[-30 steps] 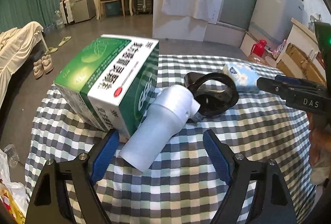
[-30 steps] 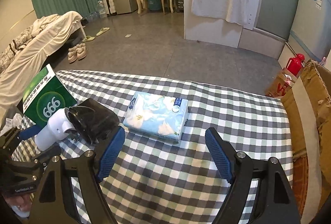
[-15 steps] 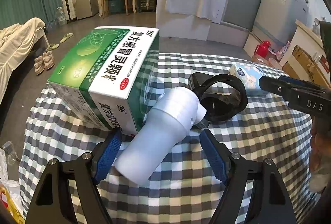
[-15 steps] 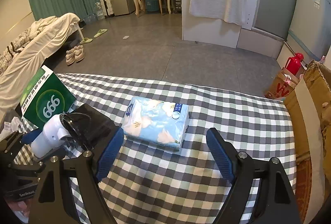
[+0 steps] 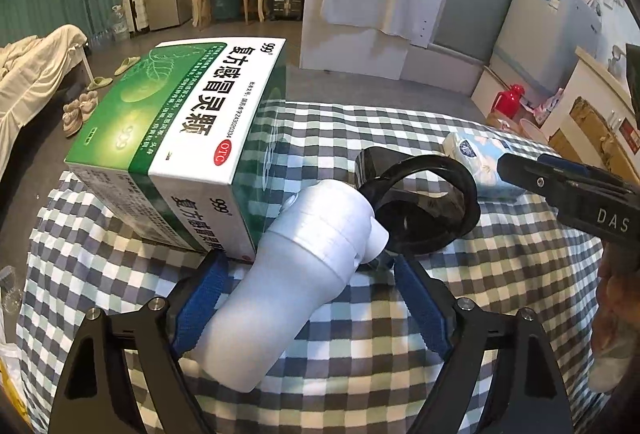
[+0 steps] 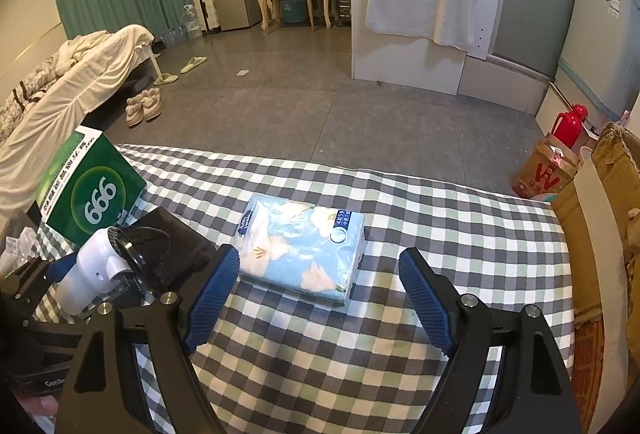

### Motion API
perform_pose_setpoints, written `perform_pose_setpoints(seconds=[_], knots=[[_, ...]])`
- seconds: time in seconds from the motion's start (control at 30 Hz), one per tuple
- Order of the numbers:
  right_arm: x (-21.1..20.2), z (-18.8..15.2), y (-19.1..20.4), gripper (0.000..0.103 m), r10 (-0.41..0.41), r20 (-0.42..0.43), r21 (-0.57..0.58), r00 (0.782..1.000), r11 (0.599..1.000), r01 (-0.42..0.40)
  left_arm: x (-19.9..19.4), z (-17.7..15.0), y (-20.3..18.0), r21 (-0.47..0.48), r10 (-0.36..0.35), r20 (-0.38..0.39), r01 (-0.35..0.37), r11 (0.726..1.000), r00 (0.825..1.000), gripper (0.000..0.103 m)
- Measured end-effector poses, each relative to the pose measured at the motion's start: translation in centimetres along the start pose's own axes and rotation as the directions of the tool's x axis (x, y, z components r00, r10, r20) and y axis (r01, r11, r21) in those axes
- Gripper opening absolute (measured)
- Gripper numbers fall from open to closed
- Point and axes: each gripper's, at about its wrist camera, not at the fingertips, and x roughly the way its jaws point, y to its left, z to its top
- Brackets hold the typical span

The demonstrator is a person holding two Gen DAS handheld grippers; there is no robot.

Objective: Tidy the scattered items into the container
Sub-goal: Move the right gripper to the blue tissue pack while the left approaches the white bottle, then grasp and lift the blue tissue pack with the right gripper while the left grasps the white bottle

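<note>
A white handheld device with a black ring head lies on the checkered tablecloth against a green and white medicine box. My left gripper is open, its blue pads on either side of the white handle. A blue tissue pack lies flat just ahead of my right gripper, which is open and empty. The tissue pack also shows in the left wrist view, partly behind the right gripper. The device and the box show at the left of the right wrist view.
A cardboard box stands at the table's right edge. A red thermos and a paper bag sit on the floor beyond. A bed and shoes are at the left. The table's far edge drops to grey floor.
My left gripper has moved forward so the white handle now lies between its pads. My right gripper has moved closer to the tissue pack. Both stay open.
</note>
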Motion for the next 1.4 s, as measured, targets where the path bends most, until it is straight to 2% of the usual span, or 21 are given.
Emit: perform_pose_setpoints(seconds=[0.37, 0.43, 0.7, 0.8, 0.9, 0.97, 1.13, 1.23, 1.37, 1.4], knots=[[2.0, 0.9, 0.5, 0.082, -0.018, -0.032, -0.019, 0.999, 1.000, 0.018, 1.0, 0.2, -0.5, 0.001, 0.034, -0.011, -0.034, 0.999, 0.999, 0.088], [2.2, 1.0, 0.6, 0.084, -0.016, -0.035, -0.019, 0.999, 1.000, 0.016, 0.9, 0.1, -0.5, -0.006, 0.032, -0.009, -0.032, 0.999, 0.999, 0.086], [3.2, 1.1, 1.6, 0.087, -0.030, -0.056, -0.049, 0.998, 0.998, 0.027, 0.4, -0.1, -0.3, -0.010, 0.033, -0.001, -0.033, 0.999, 0.999, 0.066], [3.1, 1.0, 1.7, 0.087, -0.028, -0.051, -0.057, 0.998, 0.998, 0.025, 0.2, -0.2, 0.2, -0.023, 0.019, -0.003, -0.019, 1.000, 1.000, 0.066], [2.8, 0.8, 1.8, 0.075, -0.002, -0.048, -0.060, 0.999, 0.998, -0.001, 0.0, -0.2, 0.4, -0.026, 0.016, -0.003, -0.016, 1.000, 1.000, 0.066], [2.4, 0.7, 1.9, 0.072, -0.011, -0.041, -0.075, 0.999, 0.997, 0.008, -0.2, -0.3, 0.5, -0.030, 0.012, -0.003, -0.012, 0.999, 1.000, 0.065], [1.1, 0.6, 1.4, 0.052, -0.007, -0.018, -0.066, 1.000, 0.998, 0.005, -0.9, -0.5, 1.0, -0.044, 0.008, 0.002, -0.008, 0.999, 1.000, 0.065], [0.9, 0.5, 0.8, 0.048, 0.013, -0.024, -0.050, 1.000, 0.999, -0.014, -1.4, -0.5, 1.1, -0.049, 0.006, 0.010, -0.005, 0.999, 1.000, 0.065], [1.0, 0.5, 0.3, 0.049, 0.046, -0.012, -0.018, 0.999, 0.999, -0.046, -2.0, -0.4, 1.0, -0.053, 0.006, 0.021, -0.005, 0.999, 1.000, 0.065], [1.1, 0.5, 0.3, 0.056, 0.057, -0.011, -0.010, 0.998, 0.998, -0.057, -2.1, -0.4, 1.0, -0.053, 0.006, 0.024, -0.005, 0.999, 1.000, 0.065]])
